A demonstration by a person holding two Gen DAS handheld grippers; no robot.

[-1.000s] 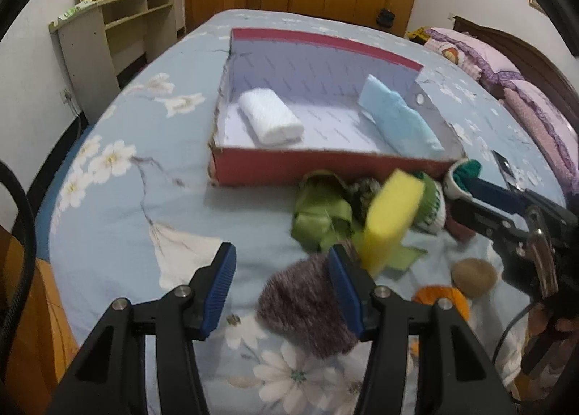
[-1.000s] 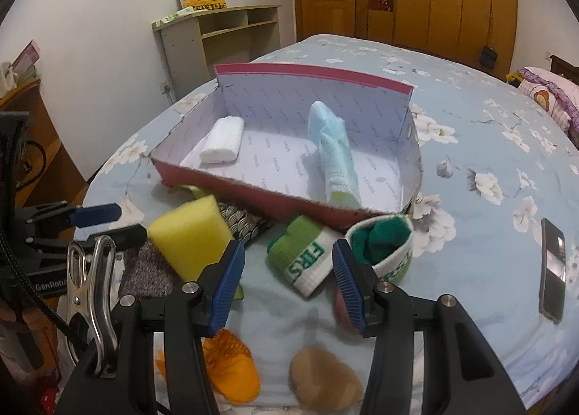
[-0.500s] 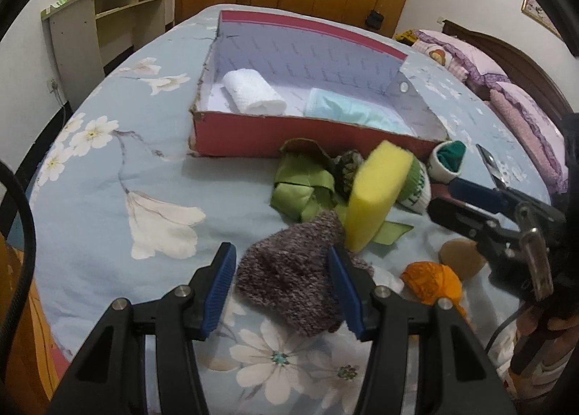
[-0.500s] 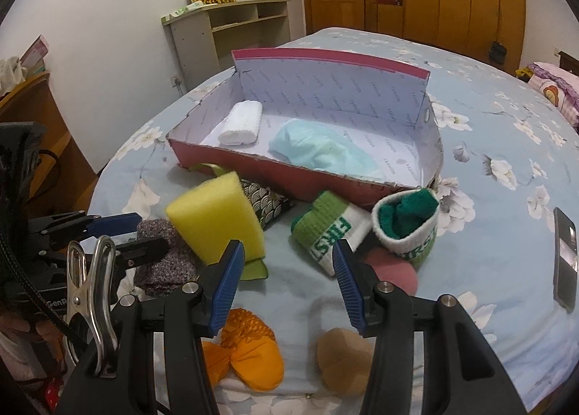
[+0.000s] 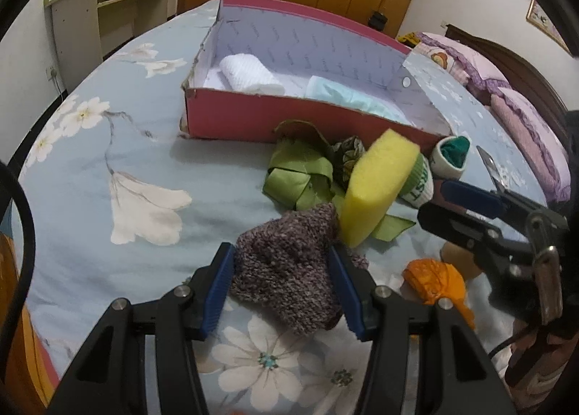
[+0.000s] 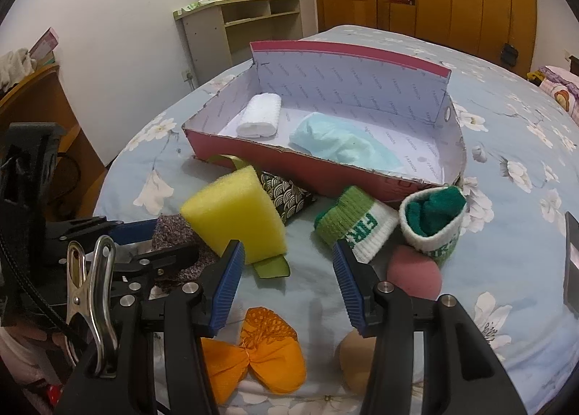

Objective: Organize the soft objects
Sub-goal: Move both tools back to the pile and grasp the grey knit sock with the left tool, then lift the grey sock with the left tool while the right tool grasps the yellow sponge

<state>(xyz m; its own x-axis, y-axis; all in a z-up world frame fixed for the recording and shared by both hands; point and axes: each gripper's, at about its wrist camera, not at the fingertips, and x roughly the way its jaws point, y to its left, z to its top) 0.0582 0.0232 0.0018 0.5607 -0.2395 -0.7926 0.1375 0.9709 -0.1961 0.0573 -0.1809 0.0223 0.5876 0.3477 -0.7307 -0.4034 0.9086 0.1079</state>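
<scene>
**Bracketing the purple knit piece beside the red box**

Straddling the purple knit piece [image 5: 289,270] with the left gripper [image 5: 282,284], blue pads sitting along both of its sides; impossible to tell whether pressing or merely touching. Lying on the floral bedspread [image 5: 108,161], just in front of the yellow sponge [image 5: 376,190], which is leaning tilted against the green ribbon bundle [image 5: 300,176].

Hovering with the right gripper [image 6: 286,281] over the bedspread, jaws spread and gripping nothing, the orange mesh piece [image 6: 260,353] lying below and between the fingers. Flanking it: the pink sponge [image 6: 412,274] near the right finger, the tan round piece [image 6: 354,360] partly hidden behind that finger.

Sitting further back on the bed: the red box [image 6: 275,158], open-topped, holding a rolled white cloth [image 6: 260,116] toward its left end and a crumpled light blue cloth [image 6: 340,143] toward the middle. Resting just in front of the box: a patterned dark pouch [image 6: 289,198] behind the sponge, a green-and-white rolled sock [image 6: 354,223], and beside it a white cuff stuffed with dark green fabric [image 6: 432,216], touching the box's near corner.
</scene>
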